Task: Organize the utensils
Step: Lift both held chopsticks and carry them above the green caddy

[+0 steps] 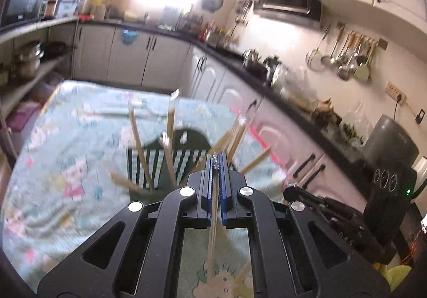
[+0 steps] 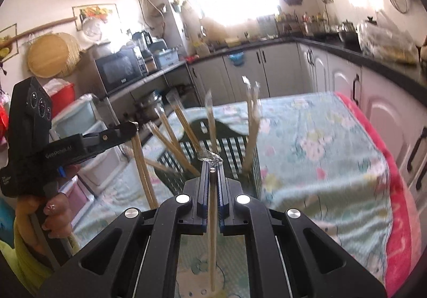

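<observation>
The left tongs (image 1: 216, 158) are closed almost fully on a single wrapped chopstick (image 1: 213, 231), which runs lengthwise between the blue pads (image 1: 207, 186) and trails back under the frame toward the camera; a bit of crinkled clear wrapper pokes out at the tips. Just ahead of and below these tongs stands the dark green slotted basket (image 1: 149, 164), with several wrapped chopsticks (image 1: 136, 135) leaning out of it at different angles (the picture is blurred here, so I cannot count them surely). The basket rests on the worktop (image 1: 66, 151), which is covered with a pale green flowered cloth.

The right tongs (image 2: 212, 164) are likewise nearly shut, gripping a second chopstick (image 2: 212, 231) that lies straight along the gap between the pads, its round end showing near the tips and a scrap of shiny wrapper (image 2: 209, 156) sticking up just beyond. The same basket (image 2: 234, 148) sits directly ahead of the right tongs, sticks (image 2: 252, 124) rising from it, some fanned toward the left tongs' side.

In the right wrist view the left tongs (image 2: 130, 128) appear off to the left, held by a hand (image 2: 50, 215) on the handle, with a chopstick (image 2: 144, 170) hanging down from their tip, beside the basket rather than over it. A red blanket edge (image 2: 400, 191) shows under the cloth on the far right of the worktop.
</observation>
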The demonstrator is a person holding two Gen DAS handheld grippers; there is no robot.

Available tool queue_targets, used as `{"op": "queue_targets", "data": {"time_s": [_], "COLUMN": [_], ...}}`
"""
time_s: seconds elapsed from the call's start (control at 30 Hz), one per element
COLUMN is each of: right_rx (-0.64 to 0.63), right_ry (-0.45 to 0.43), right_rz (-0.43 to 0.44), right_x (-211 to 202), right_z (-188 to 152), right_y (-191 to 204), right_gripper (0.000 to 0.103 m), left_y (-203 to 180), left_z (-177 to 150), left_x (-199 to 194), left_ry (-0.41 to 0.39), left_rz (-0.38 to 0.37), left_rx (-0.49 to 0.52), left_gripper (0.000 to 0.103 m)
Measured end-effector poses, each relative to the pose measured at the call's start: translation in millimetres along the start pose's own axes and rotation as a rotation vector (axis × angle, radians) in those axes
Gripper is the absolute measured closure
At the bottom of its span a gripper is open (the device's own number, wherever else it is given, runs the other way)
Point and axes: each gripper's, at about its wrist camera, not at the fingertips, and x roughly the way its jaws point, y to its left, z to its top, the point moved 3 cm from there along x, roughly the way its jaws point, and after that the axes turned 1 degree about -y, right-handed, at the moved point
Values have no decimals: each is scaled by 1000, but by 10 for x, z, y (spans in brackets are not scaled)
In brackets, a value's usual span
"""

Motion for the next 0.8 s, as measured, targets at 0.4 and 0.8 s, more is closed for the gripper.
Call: {"op": "queue_targets", "data": {"time_s": [0.4, 0.8], "right_rx": [-12, -36], "right_ry": [-208, -347], "right_rz": [23, 4], "right_x": [-211, -159], "right_z": [648, 1139], "right_y": [96, 94], "right_gripper": [97, 97], "left_y": [-160, -213], "left_z": [641, 1042], "left_x": [-289, -106], "left_ry": [-187, -286], "left_rz": [10, 83], "left_rx": [33, 33], "left_gripper": [101, 101]}}
